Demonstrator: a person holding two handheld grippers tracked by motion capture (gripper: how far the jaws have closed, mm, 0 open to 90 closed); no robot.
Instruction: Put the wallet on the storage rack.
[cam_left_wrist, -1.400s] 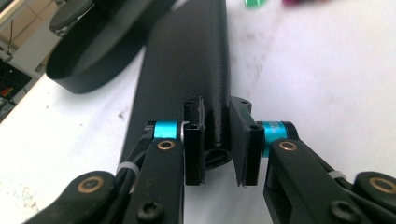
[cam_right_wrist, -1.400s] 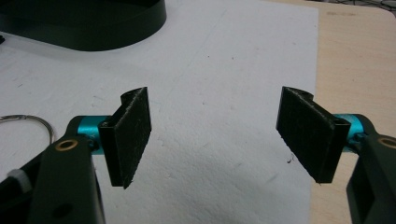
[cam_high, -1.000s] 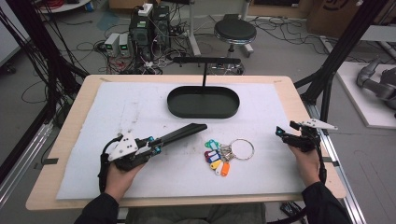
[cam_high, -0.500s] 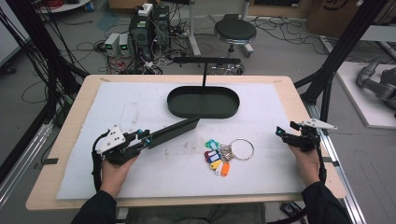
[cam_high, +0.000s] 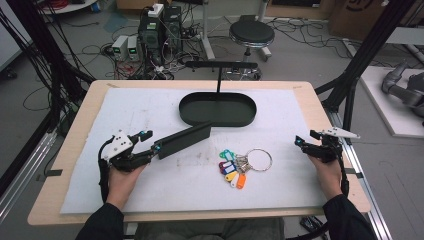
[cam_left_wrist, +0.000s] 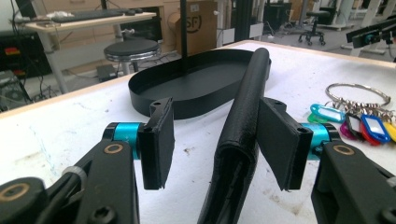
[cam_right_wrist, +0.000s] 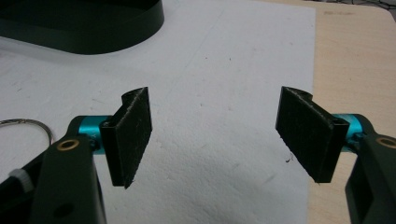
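A long black case (cam_high: 186, 139) lies on the white mat (cam_high: 150, 105), its far end pointing at the oval black tray (cam_high: 183, 108). My left gripper (cam_high: 151, 141) has its jaws around the near end of the case (cam_left_wrist: 243, 121). The jaws have just been opening: the case leans on the right pad (cam_left_wrist: 280, 140), while the left pad (cam_left_wrist: 159, 140) stands apart from it. A key ring with several coloured tags (cam_high: 237, 167) lies right of the case. My right gripper (cam_high: 305, 140) rests open at the mat's right edge, with nothing between its pads (cam_right_wrist: 133, 135).
A T-shaped black post (cam_high: 220, 65) rises from the tray's back. The tray wall (cam_left_wrist: 154, 100) is close beyond the left gripper. The key ring (cam_left_wrist: 359, 116) lies to its right. Bare wooden table (cam_right_wrist: 355, 60) borders the mat by the right gripper.
My left hand has drawn back to the left, the case going with it, and its jaws have opened off the case. The right hand has kept still.
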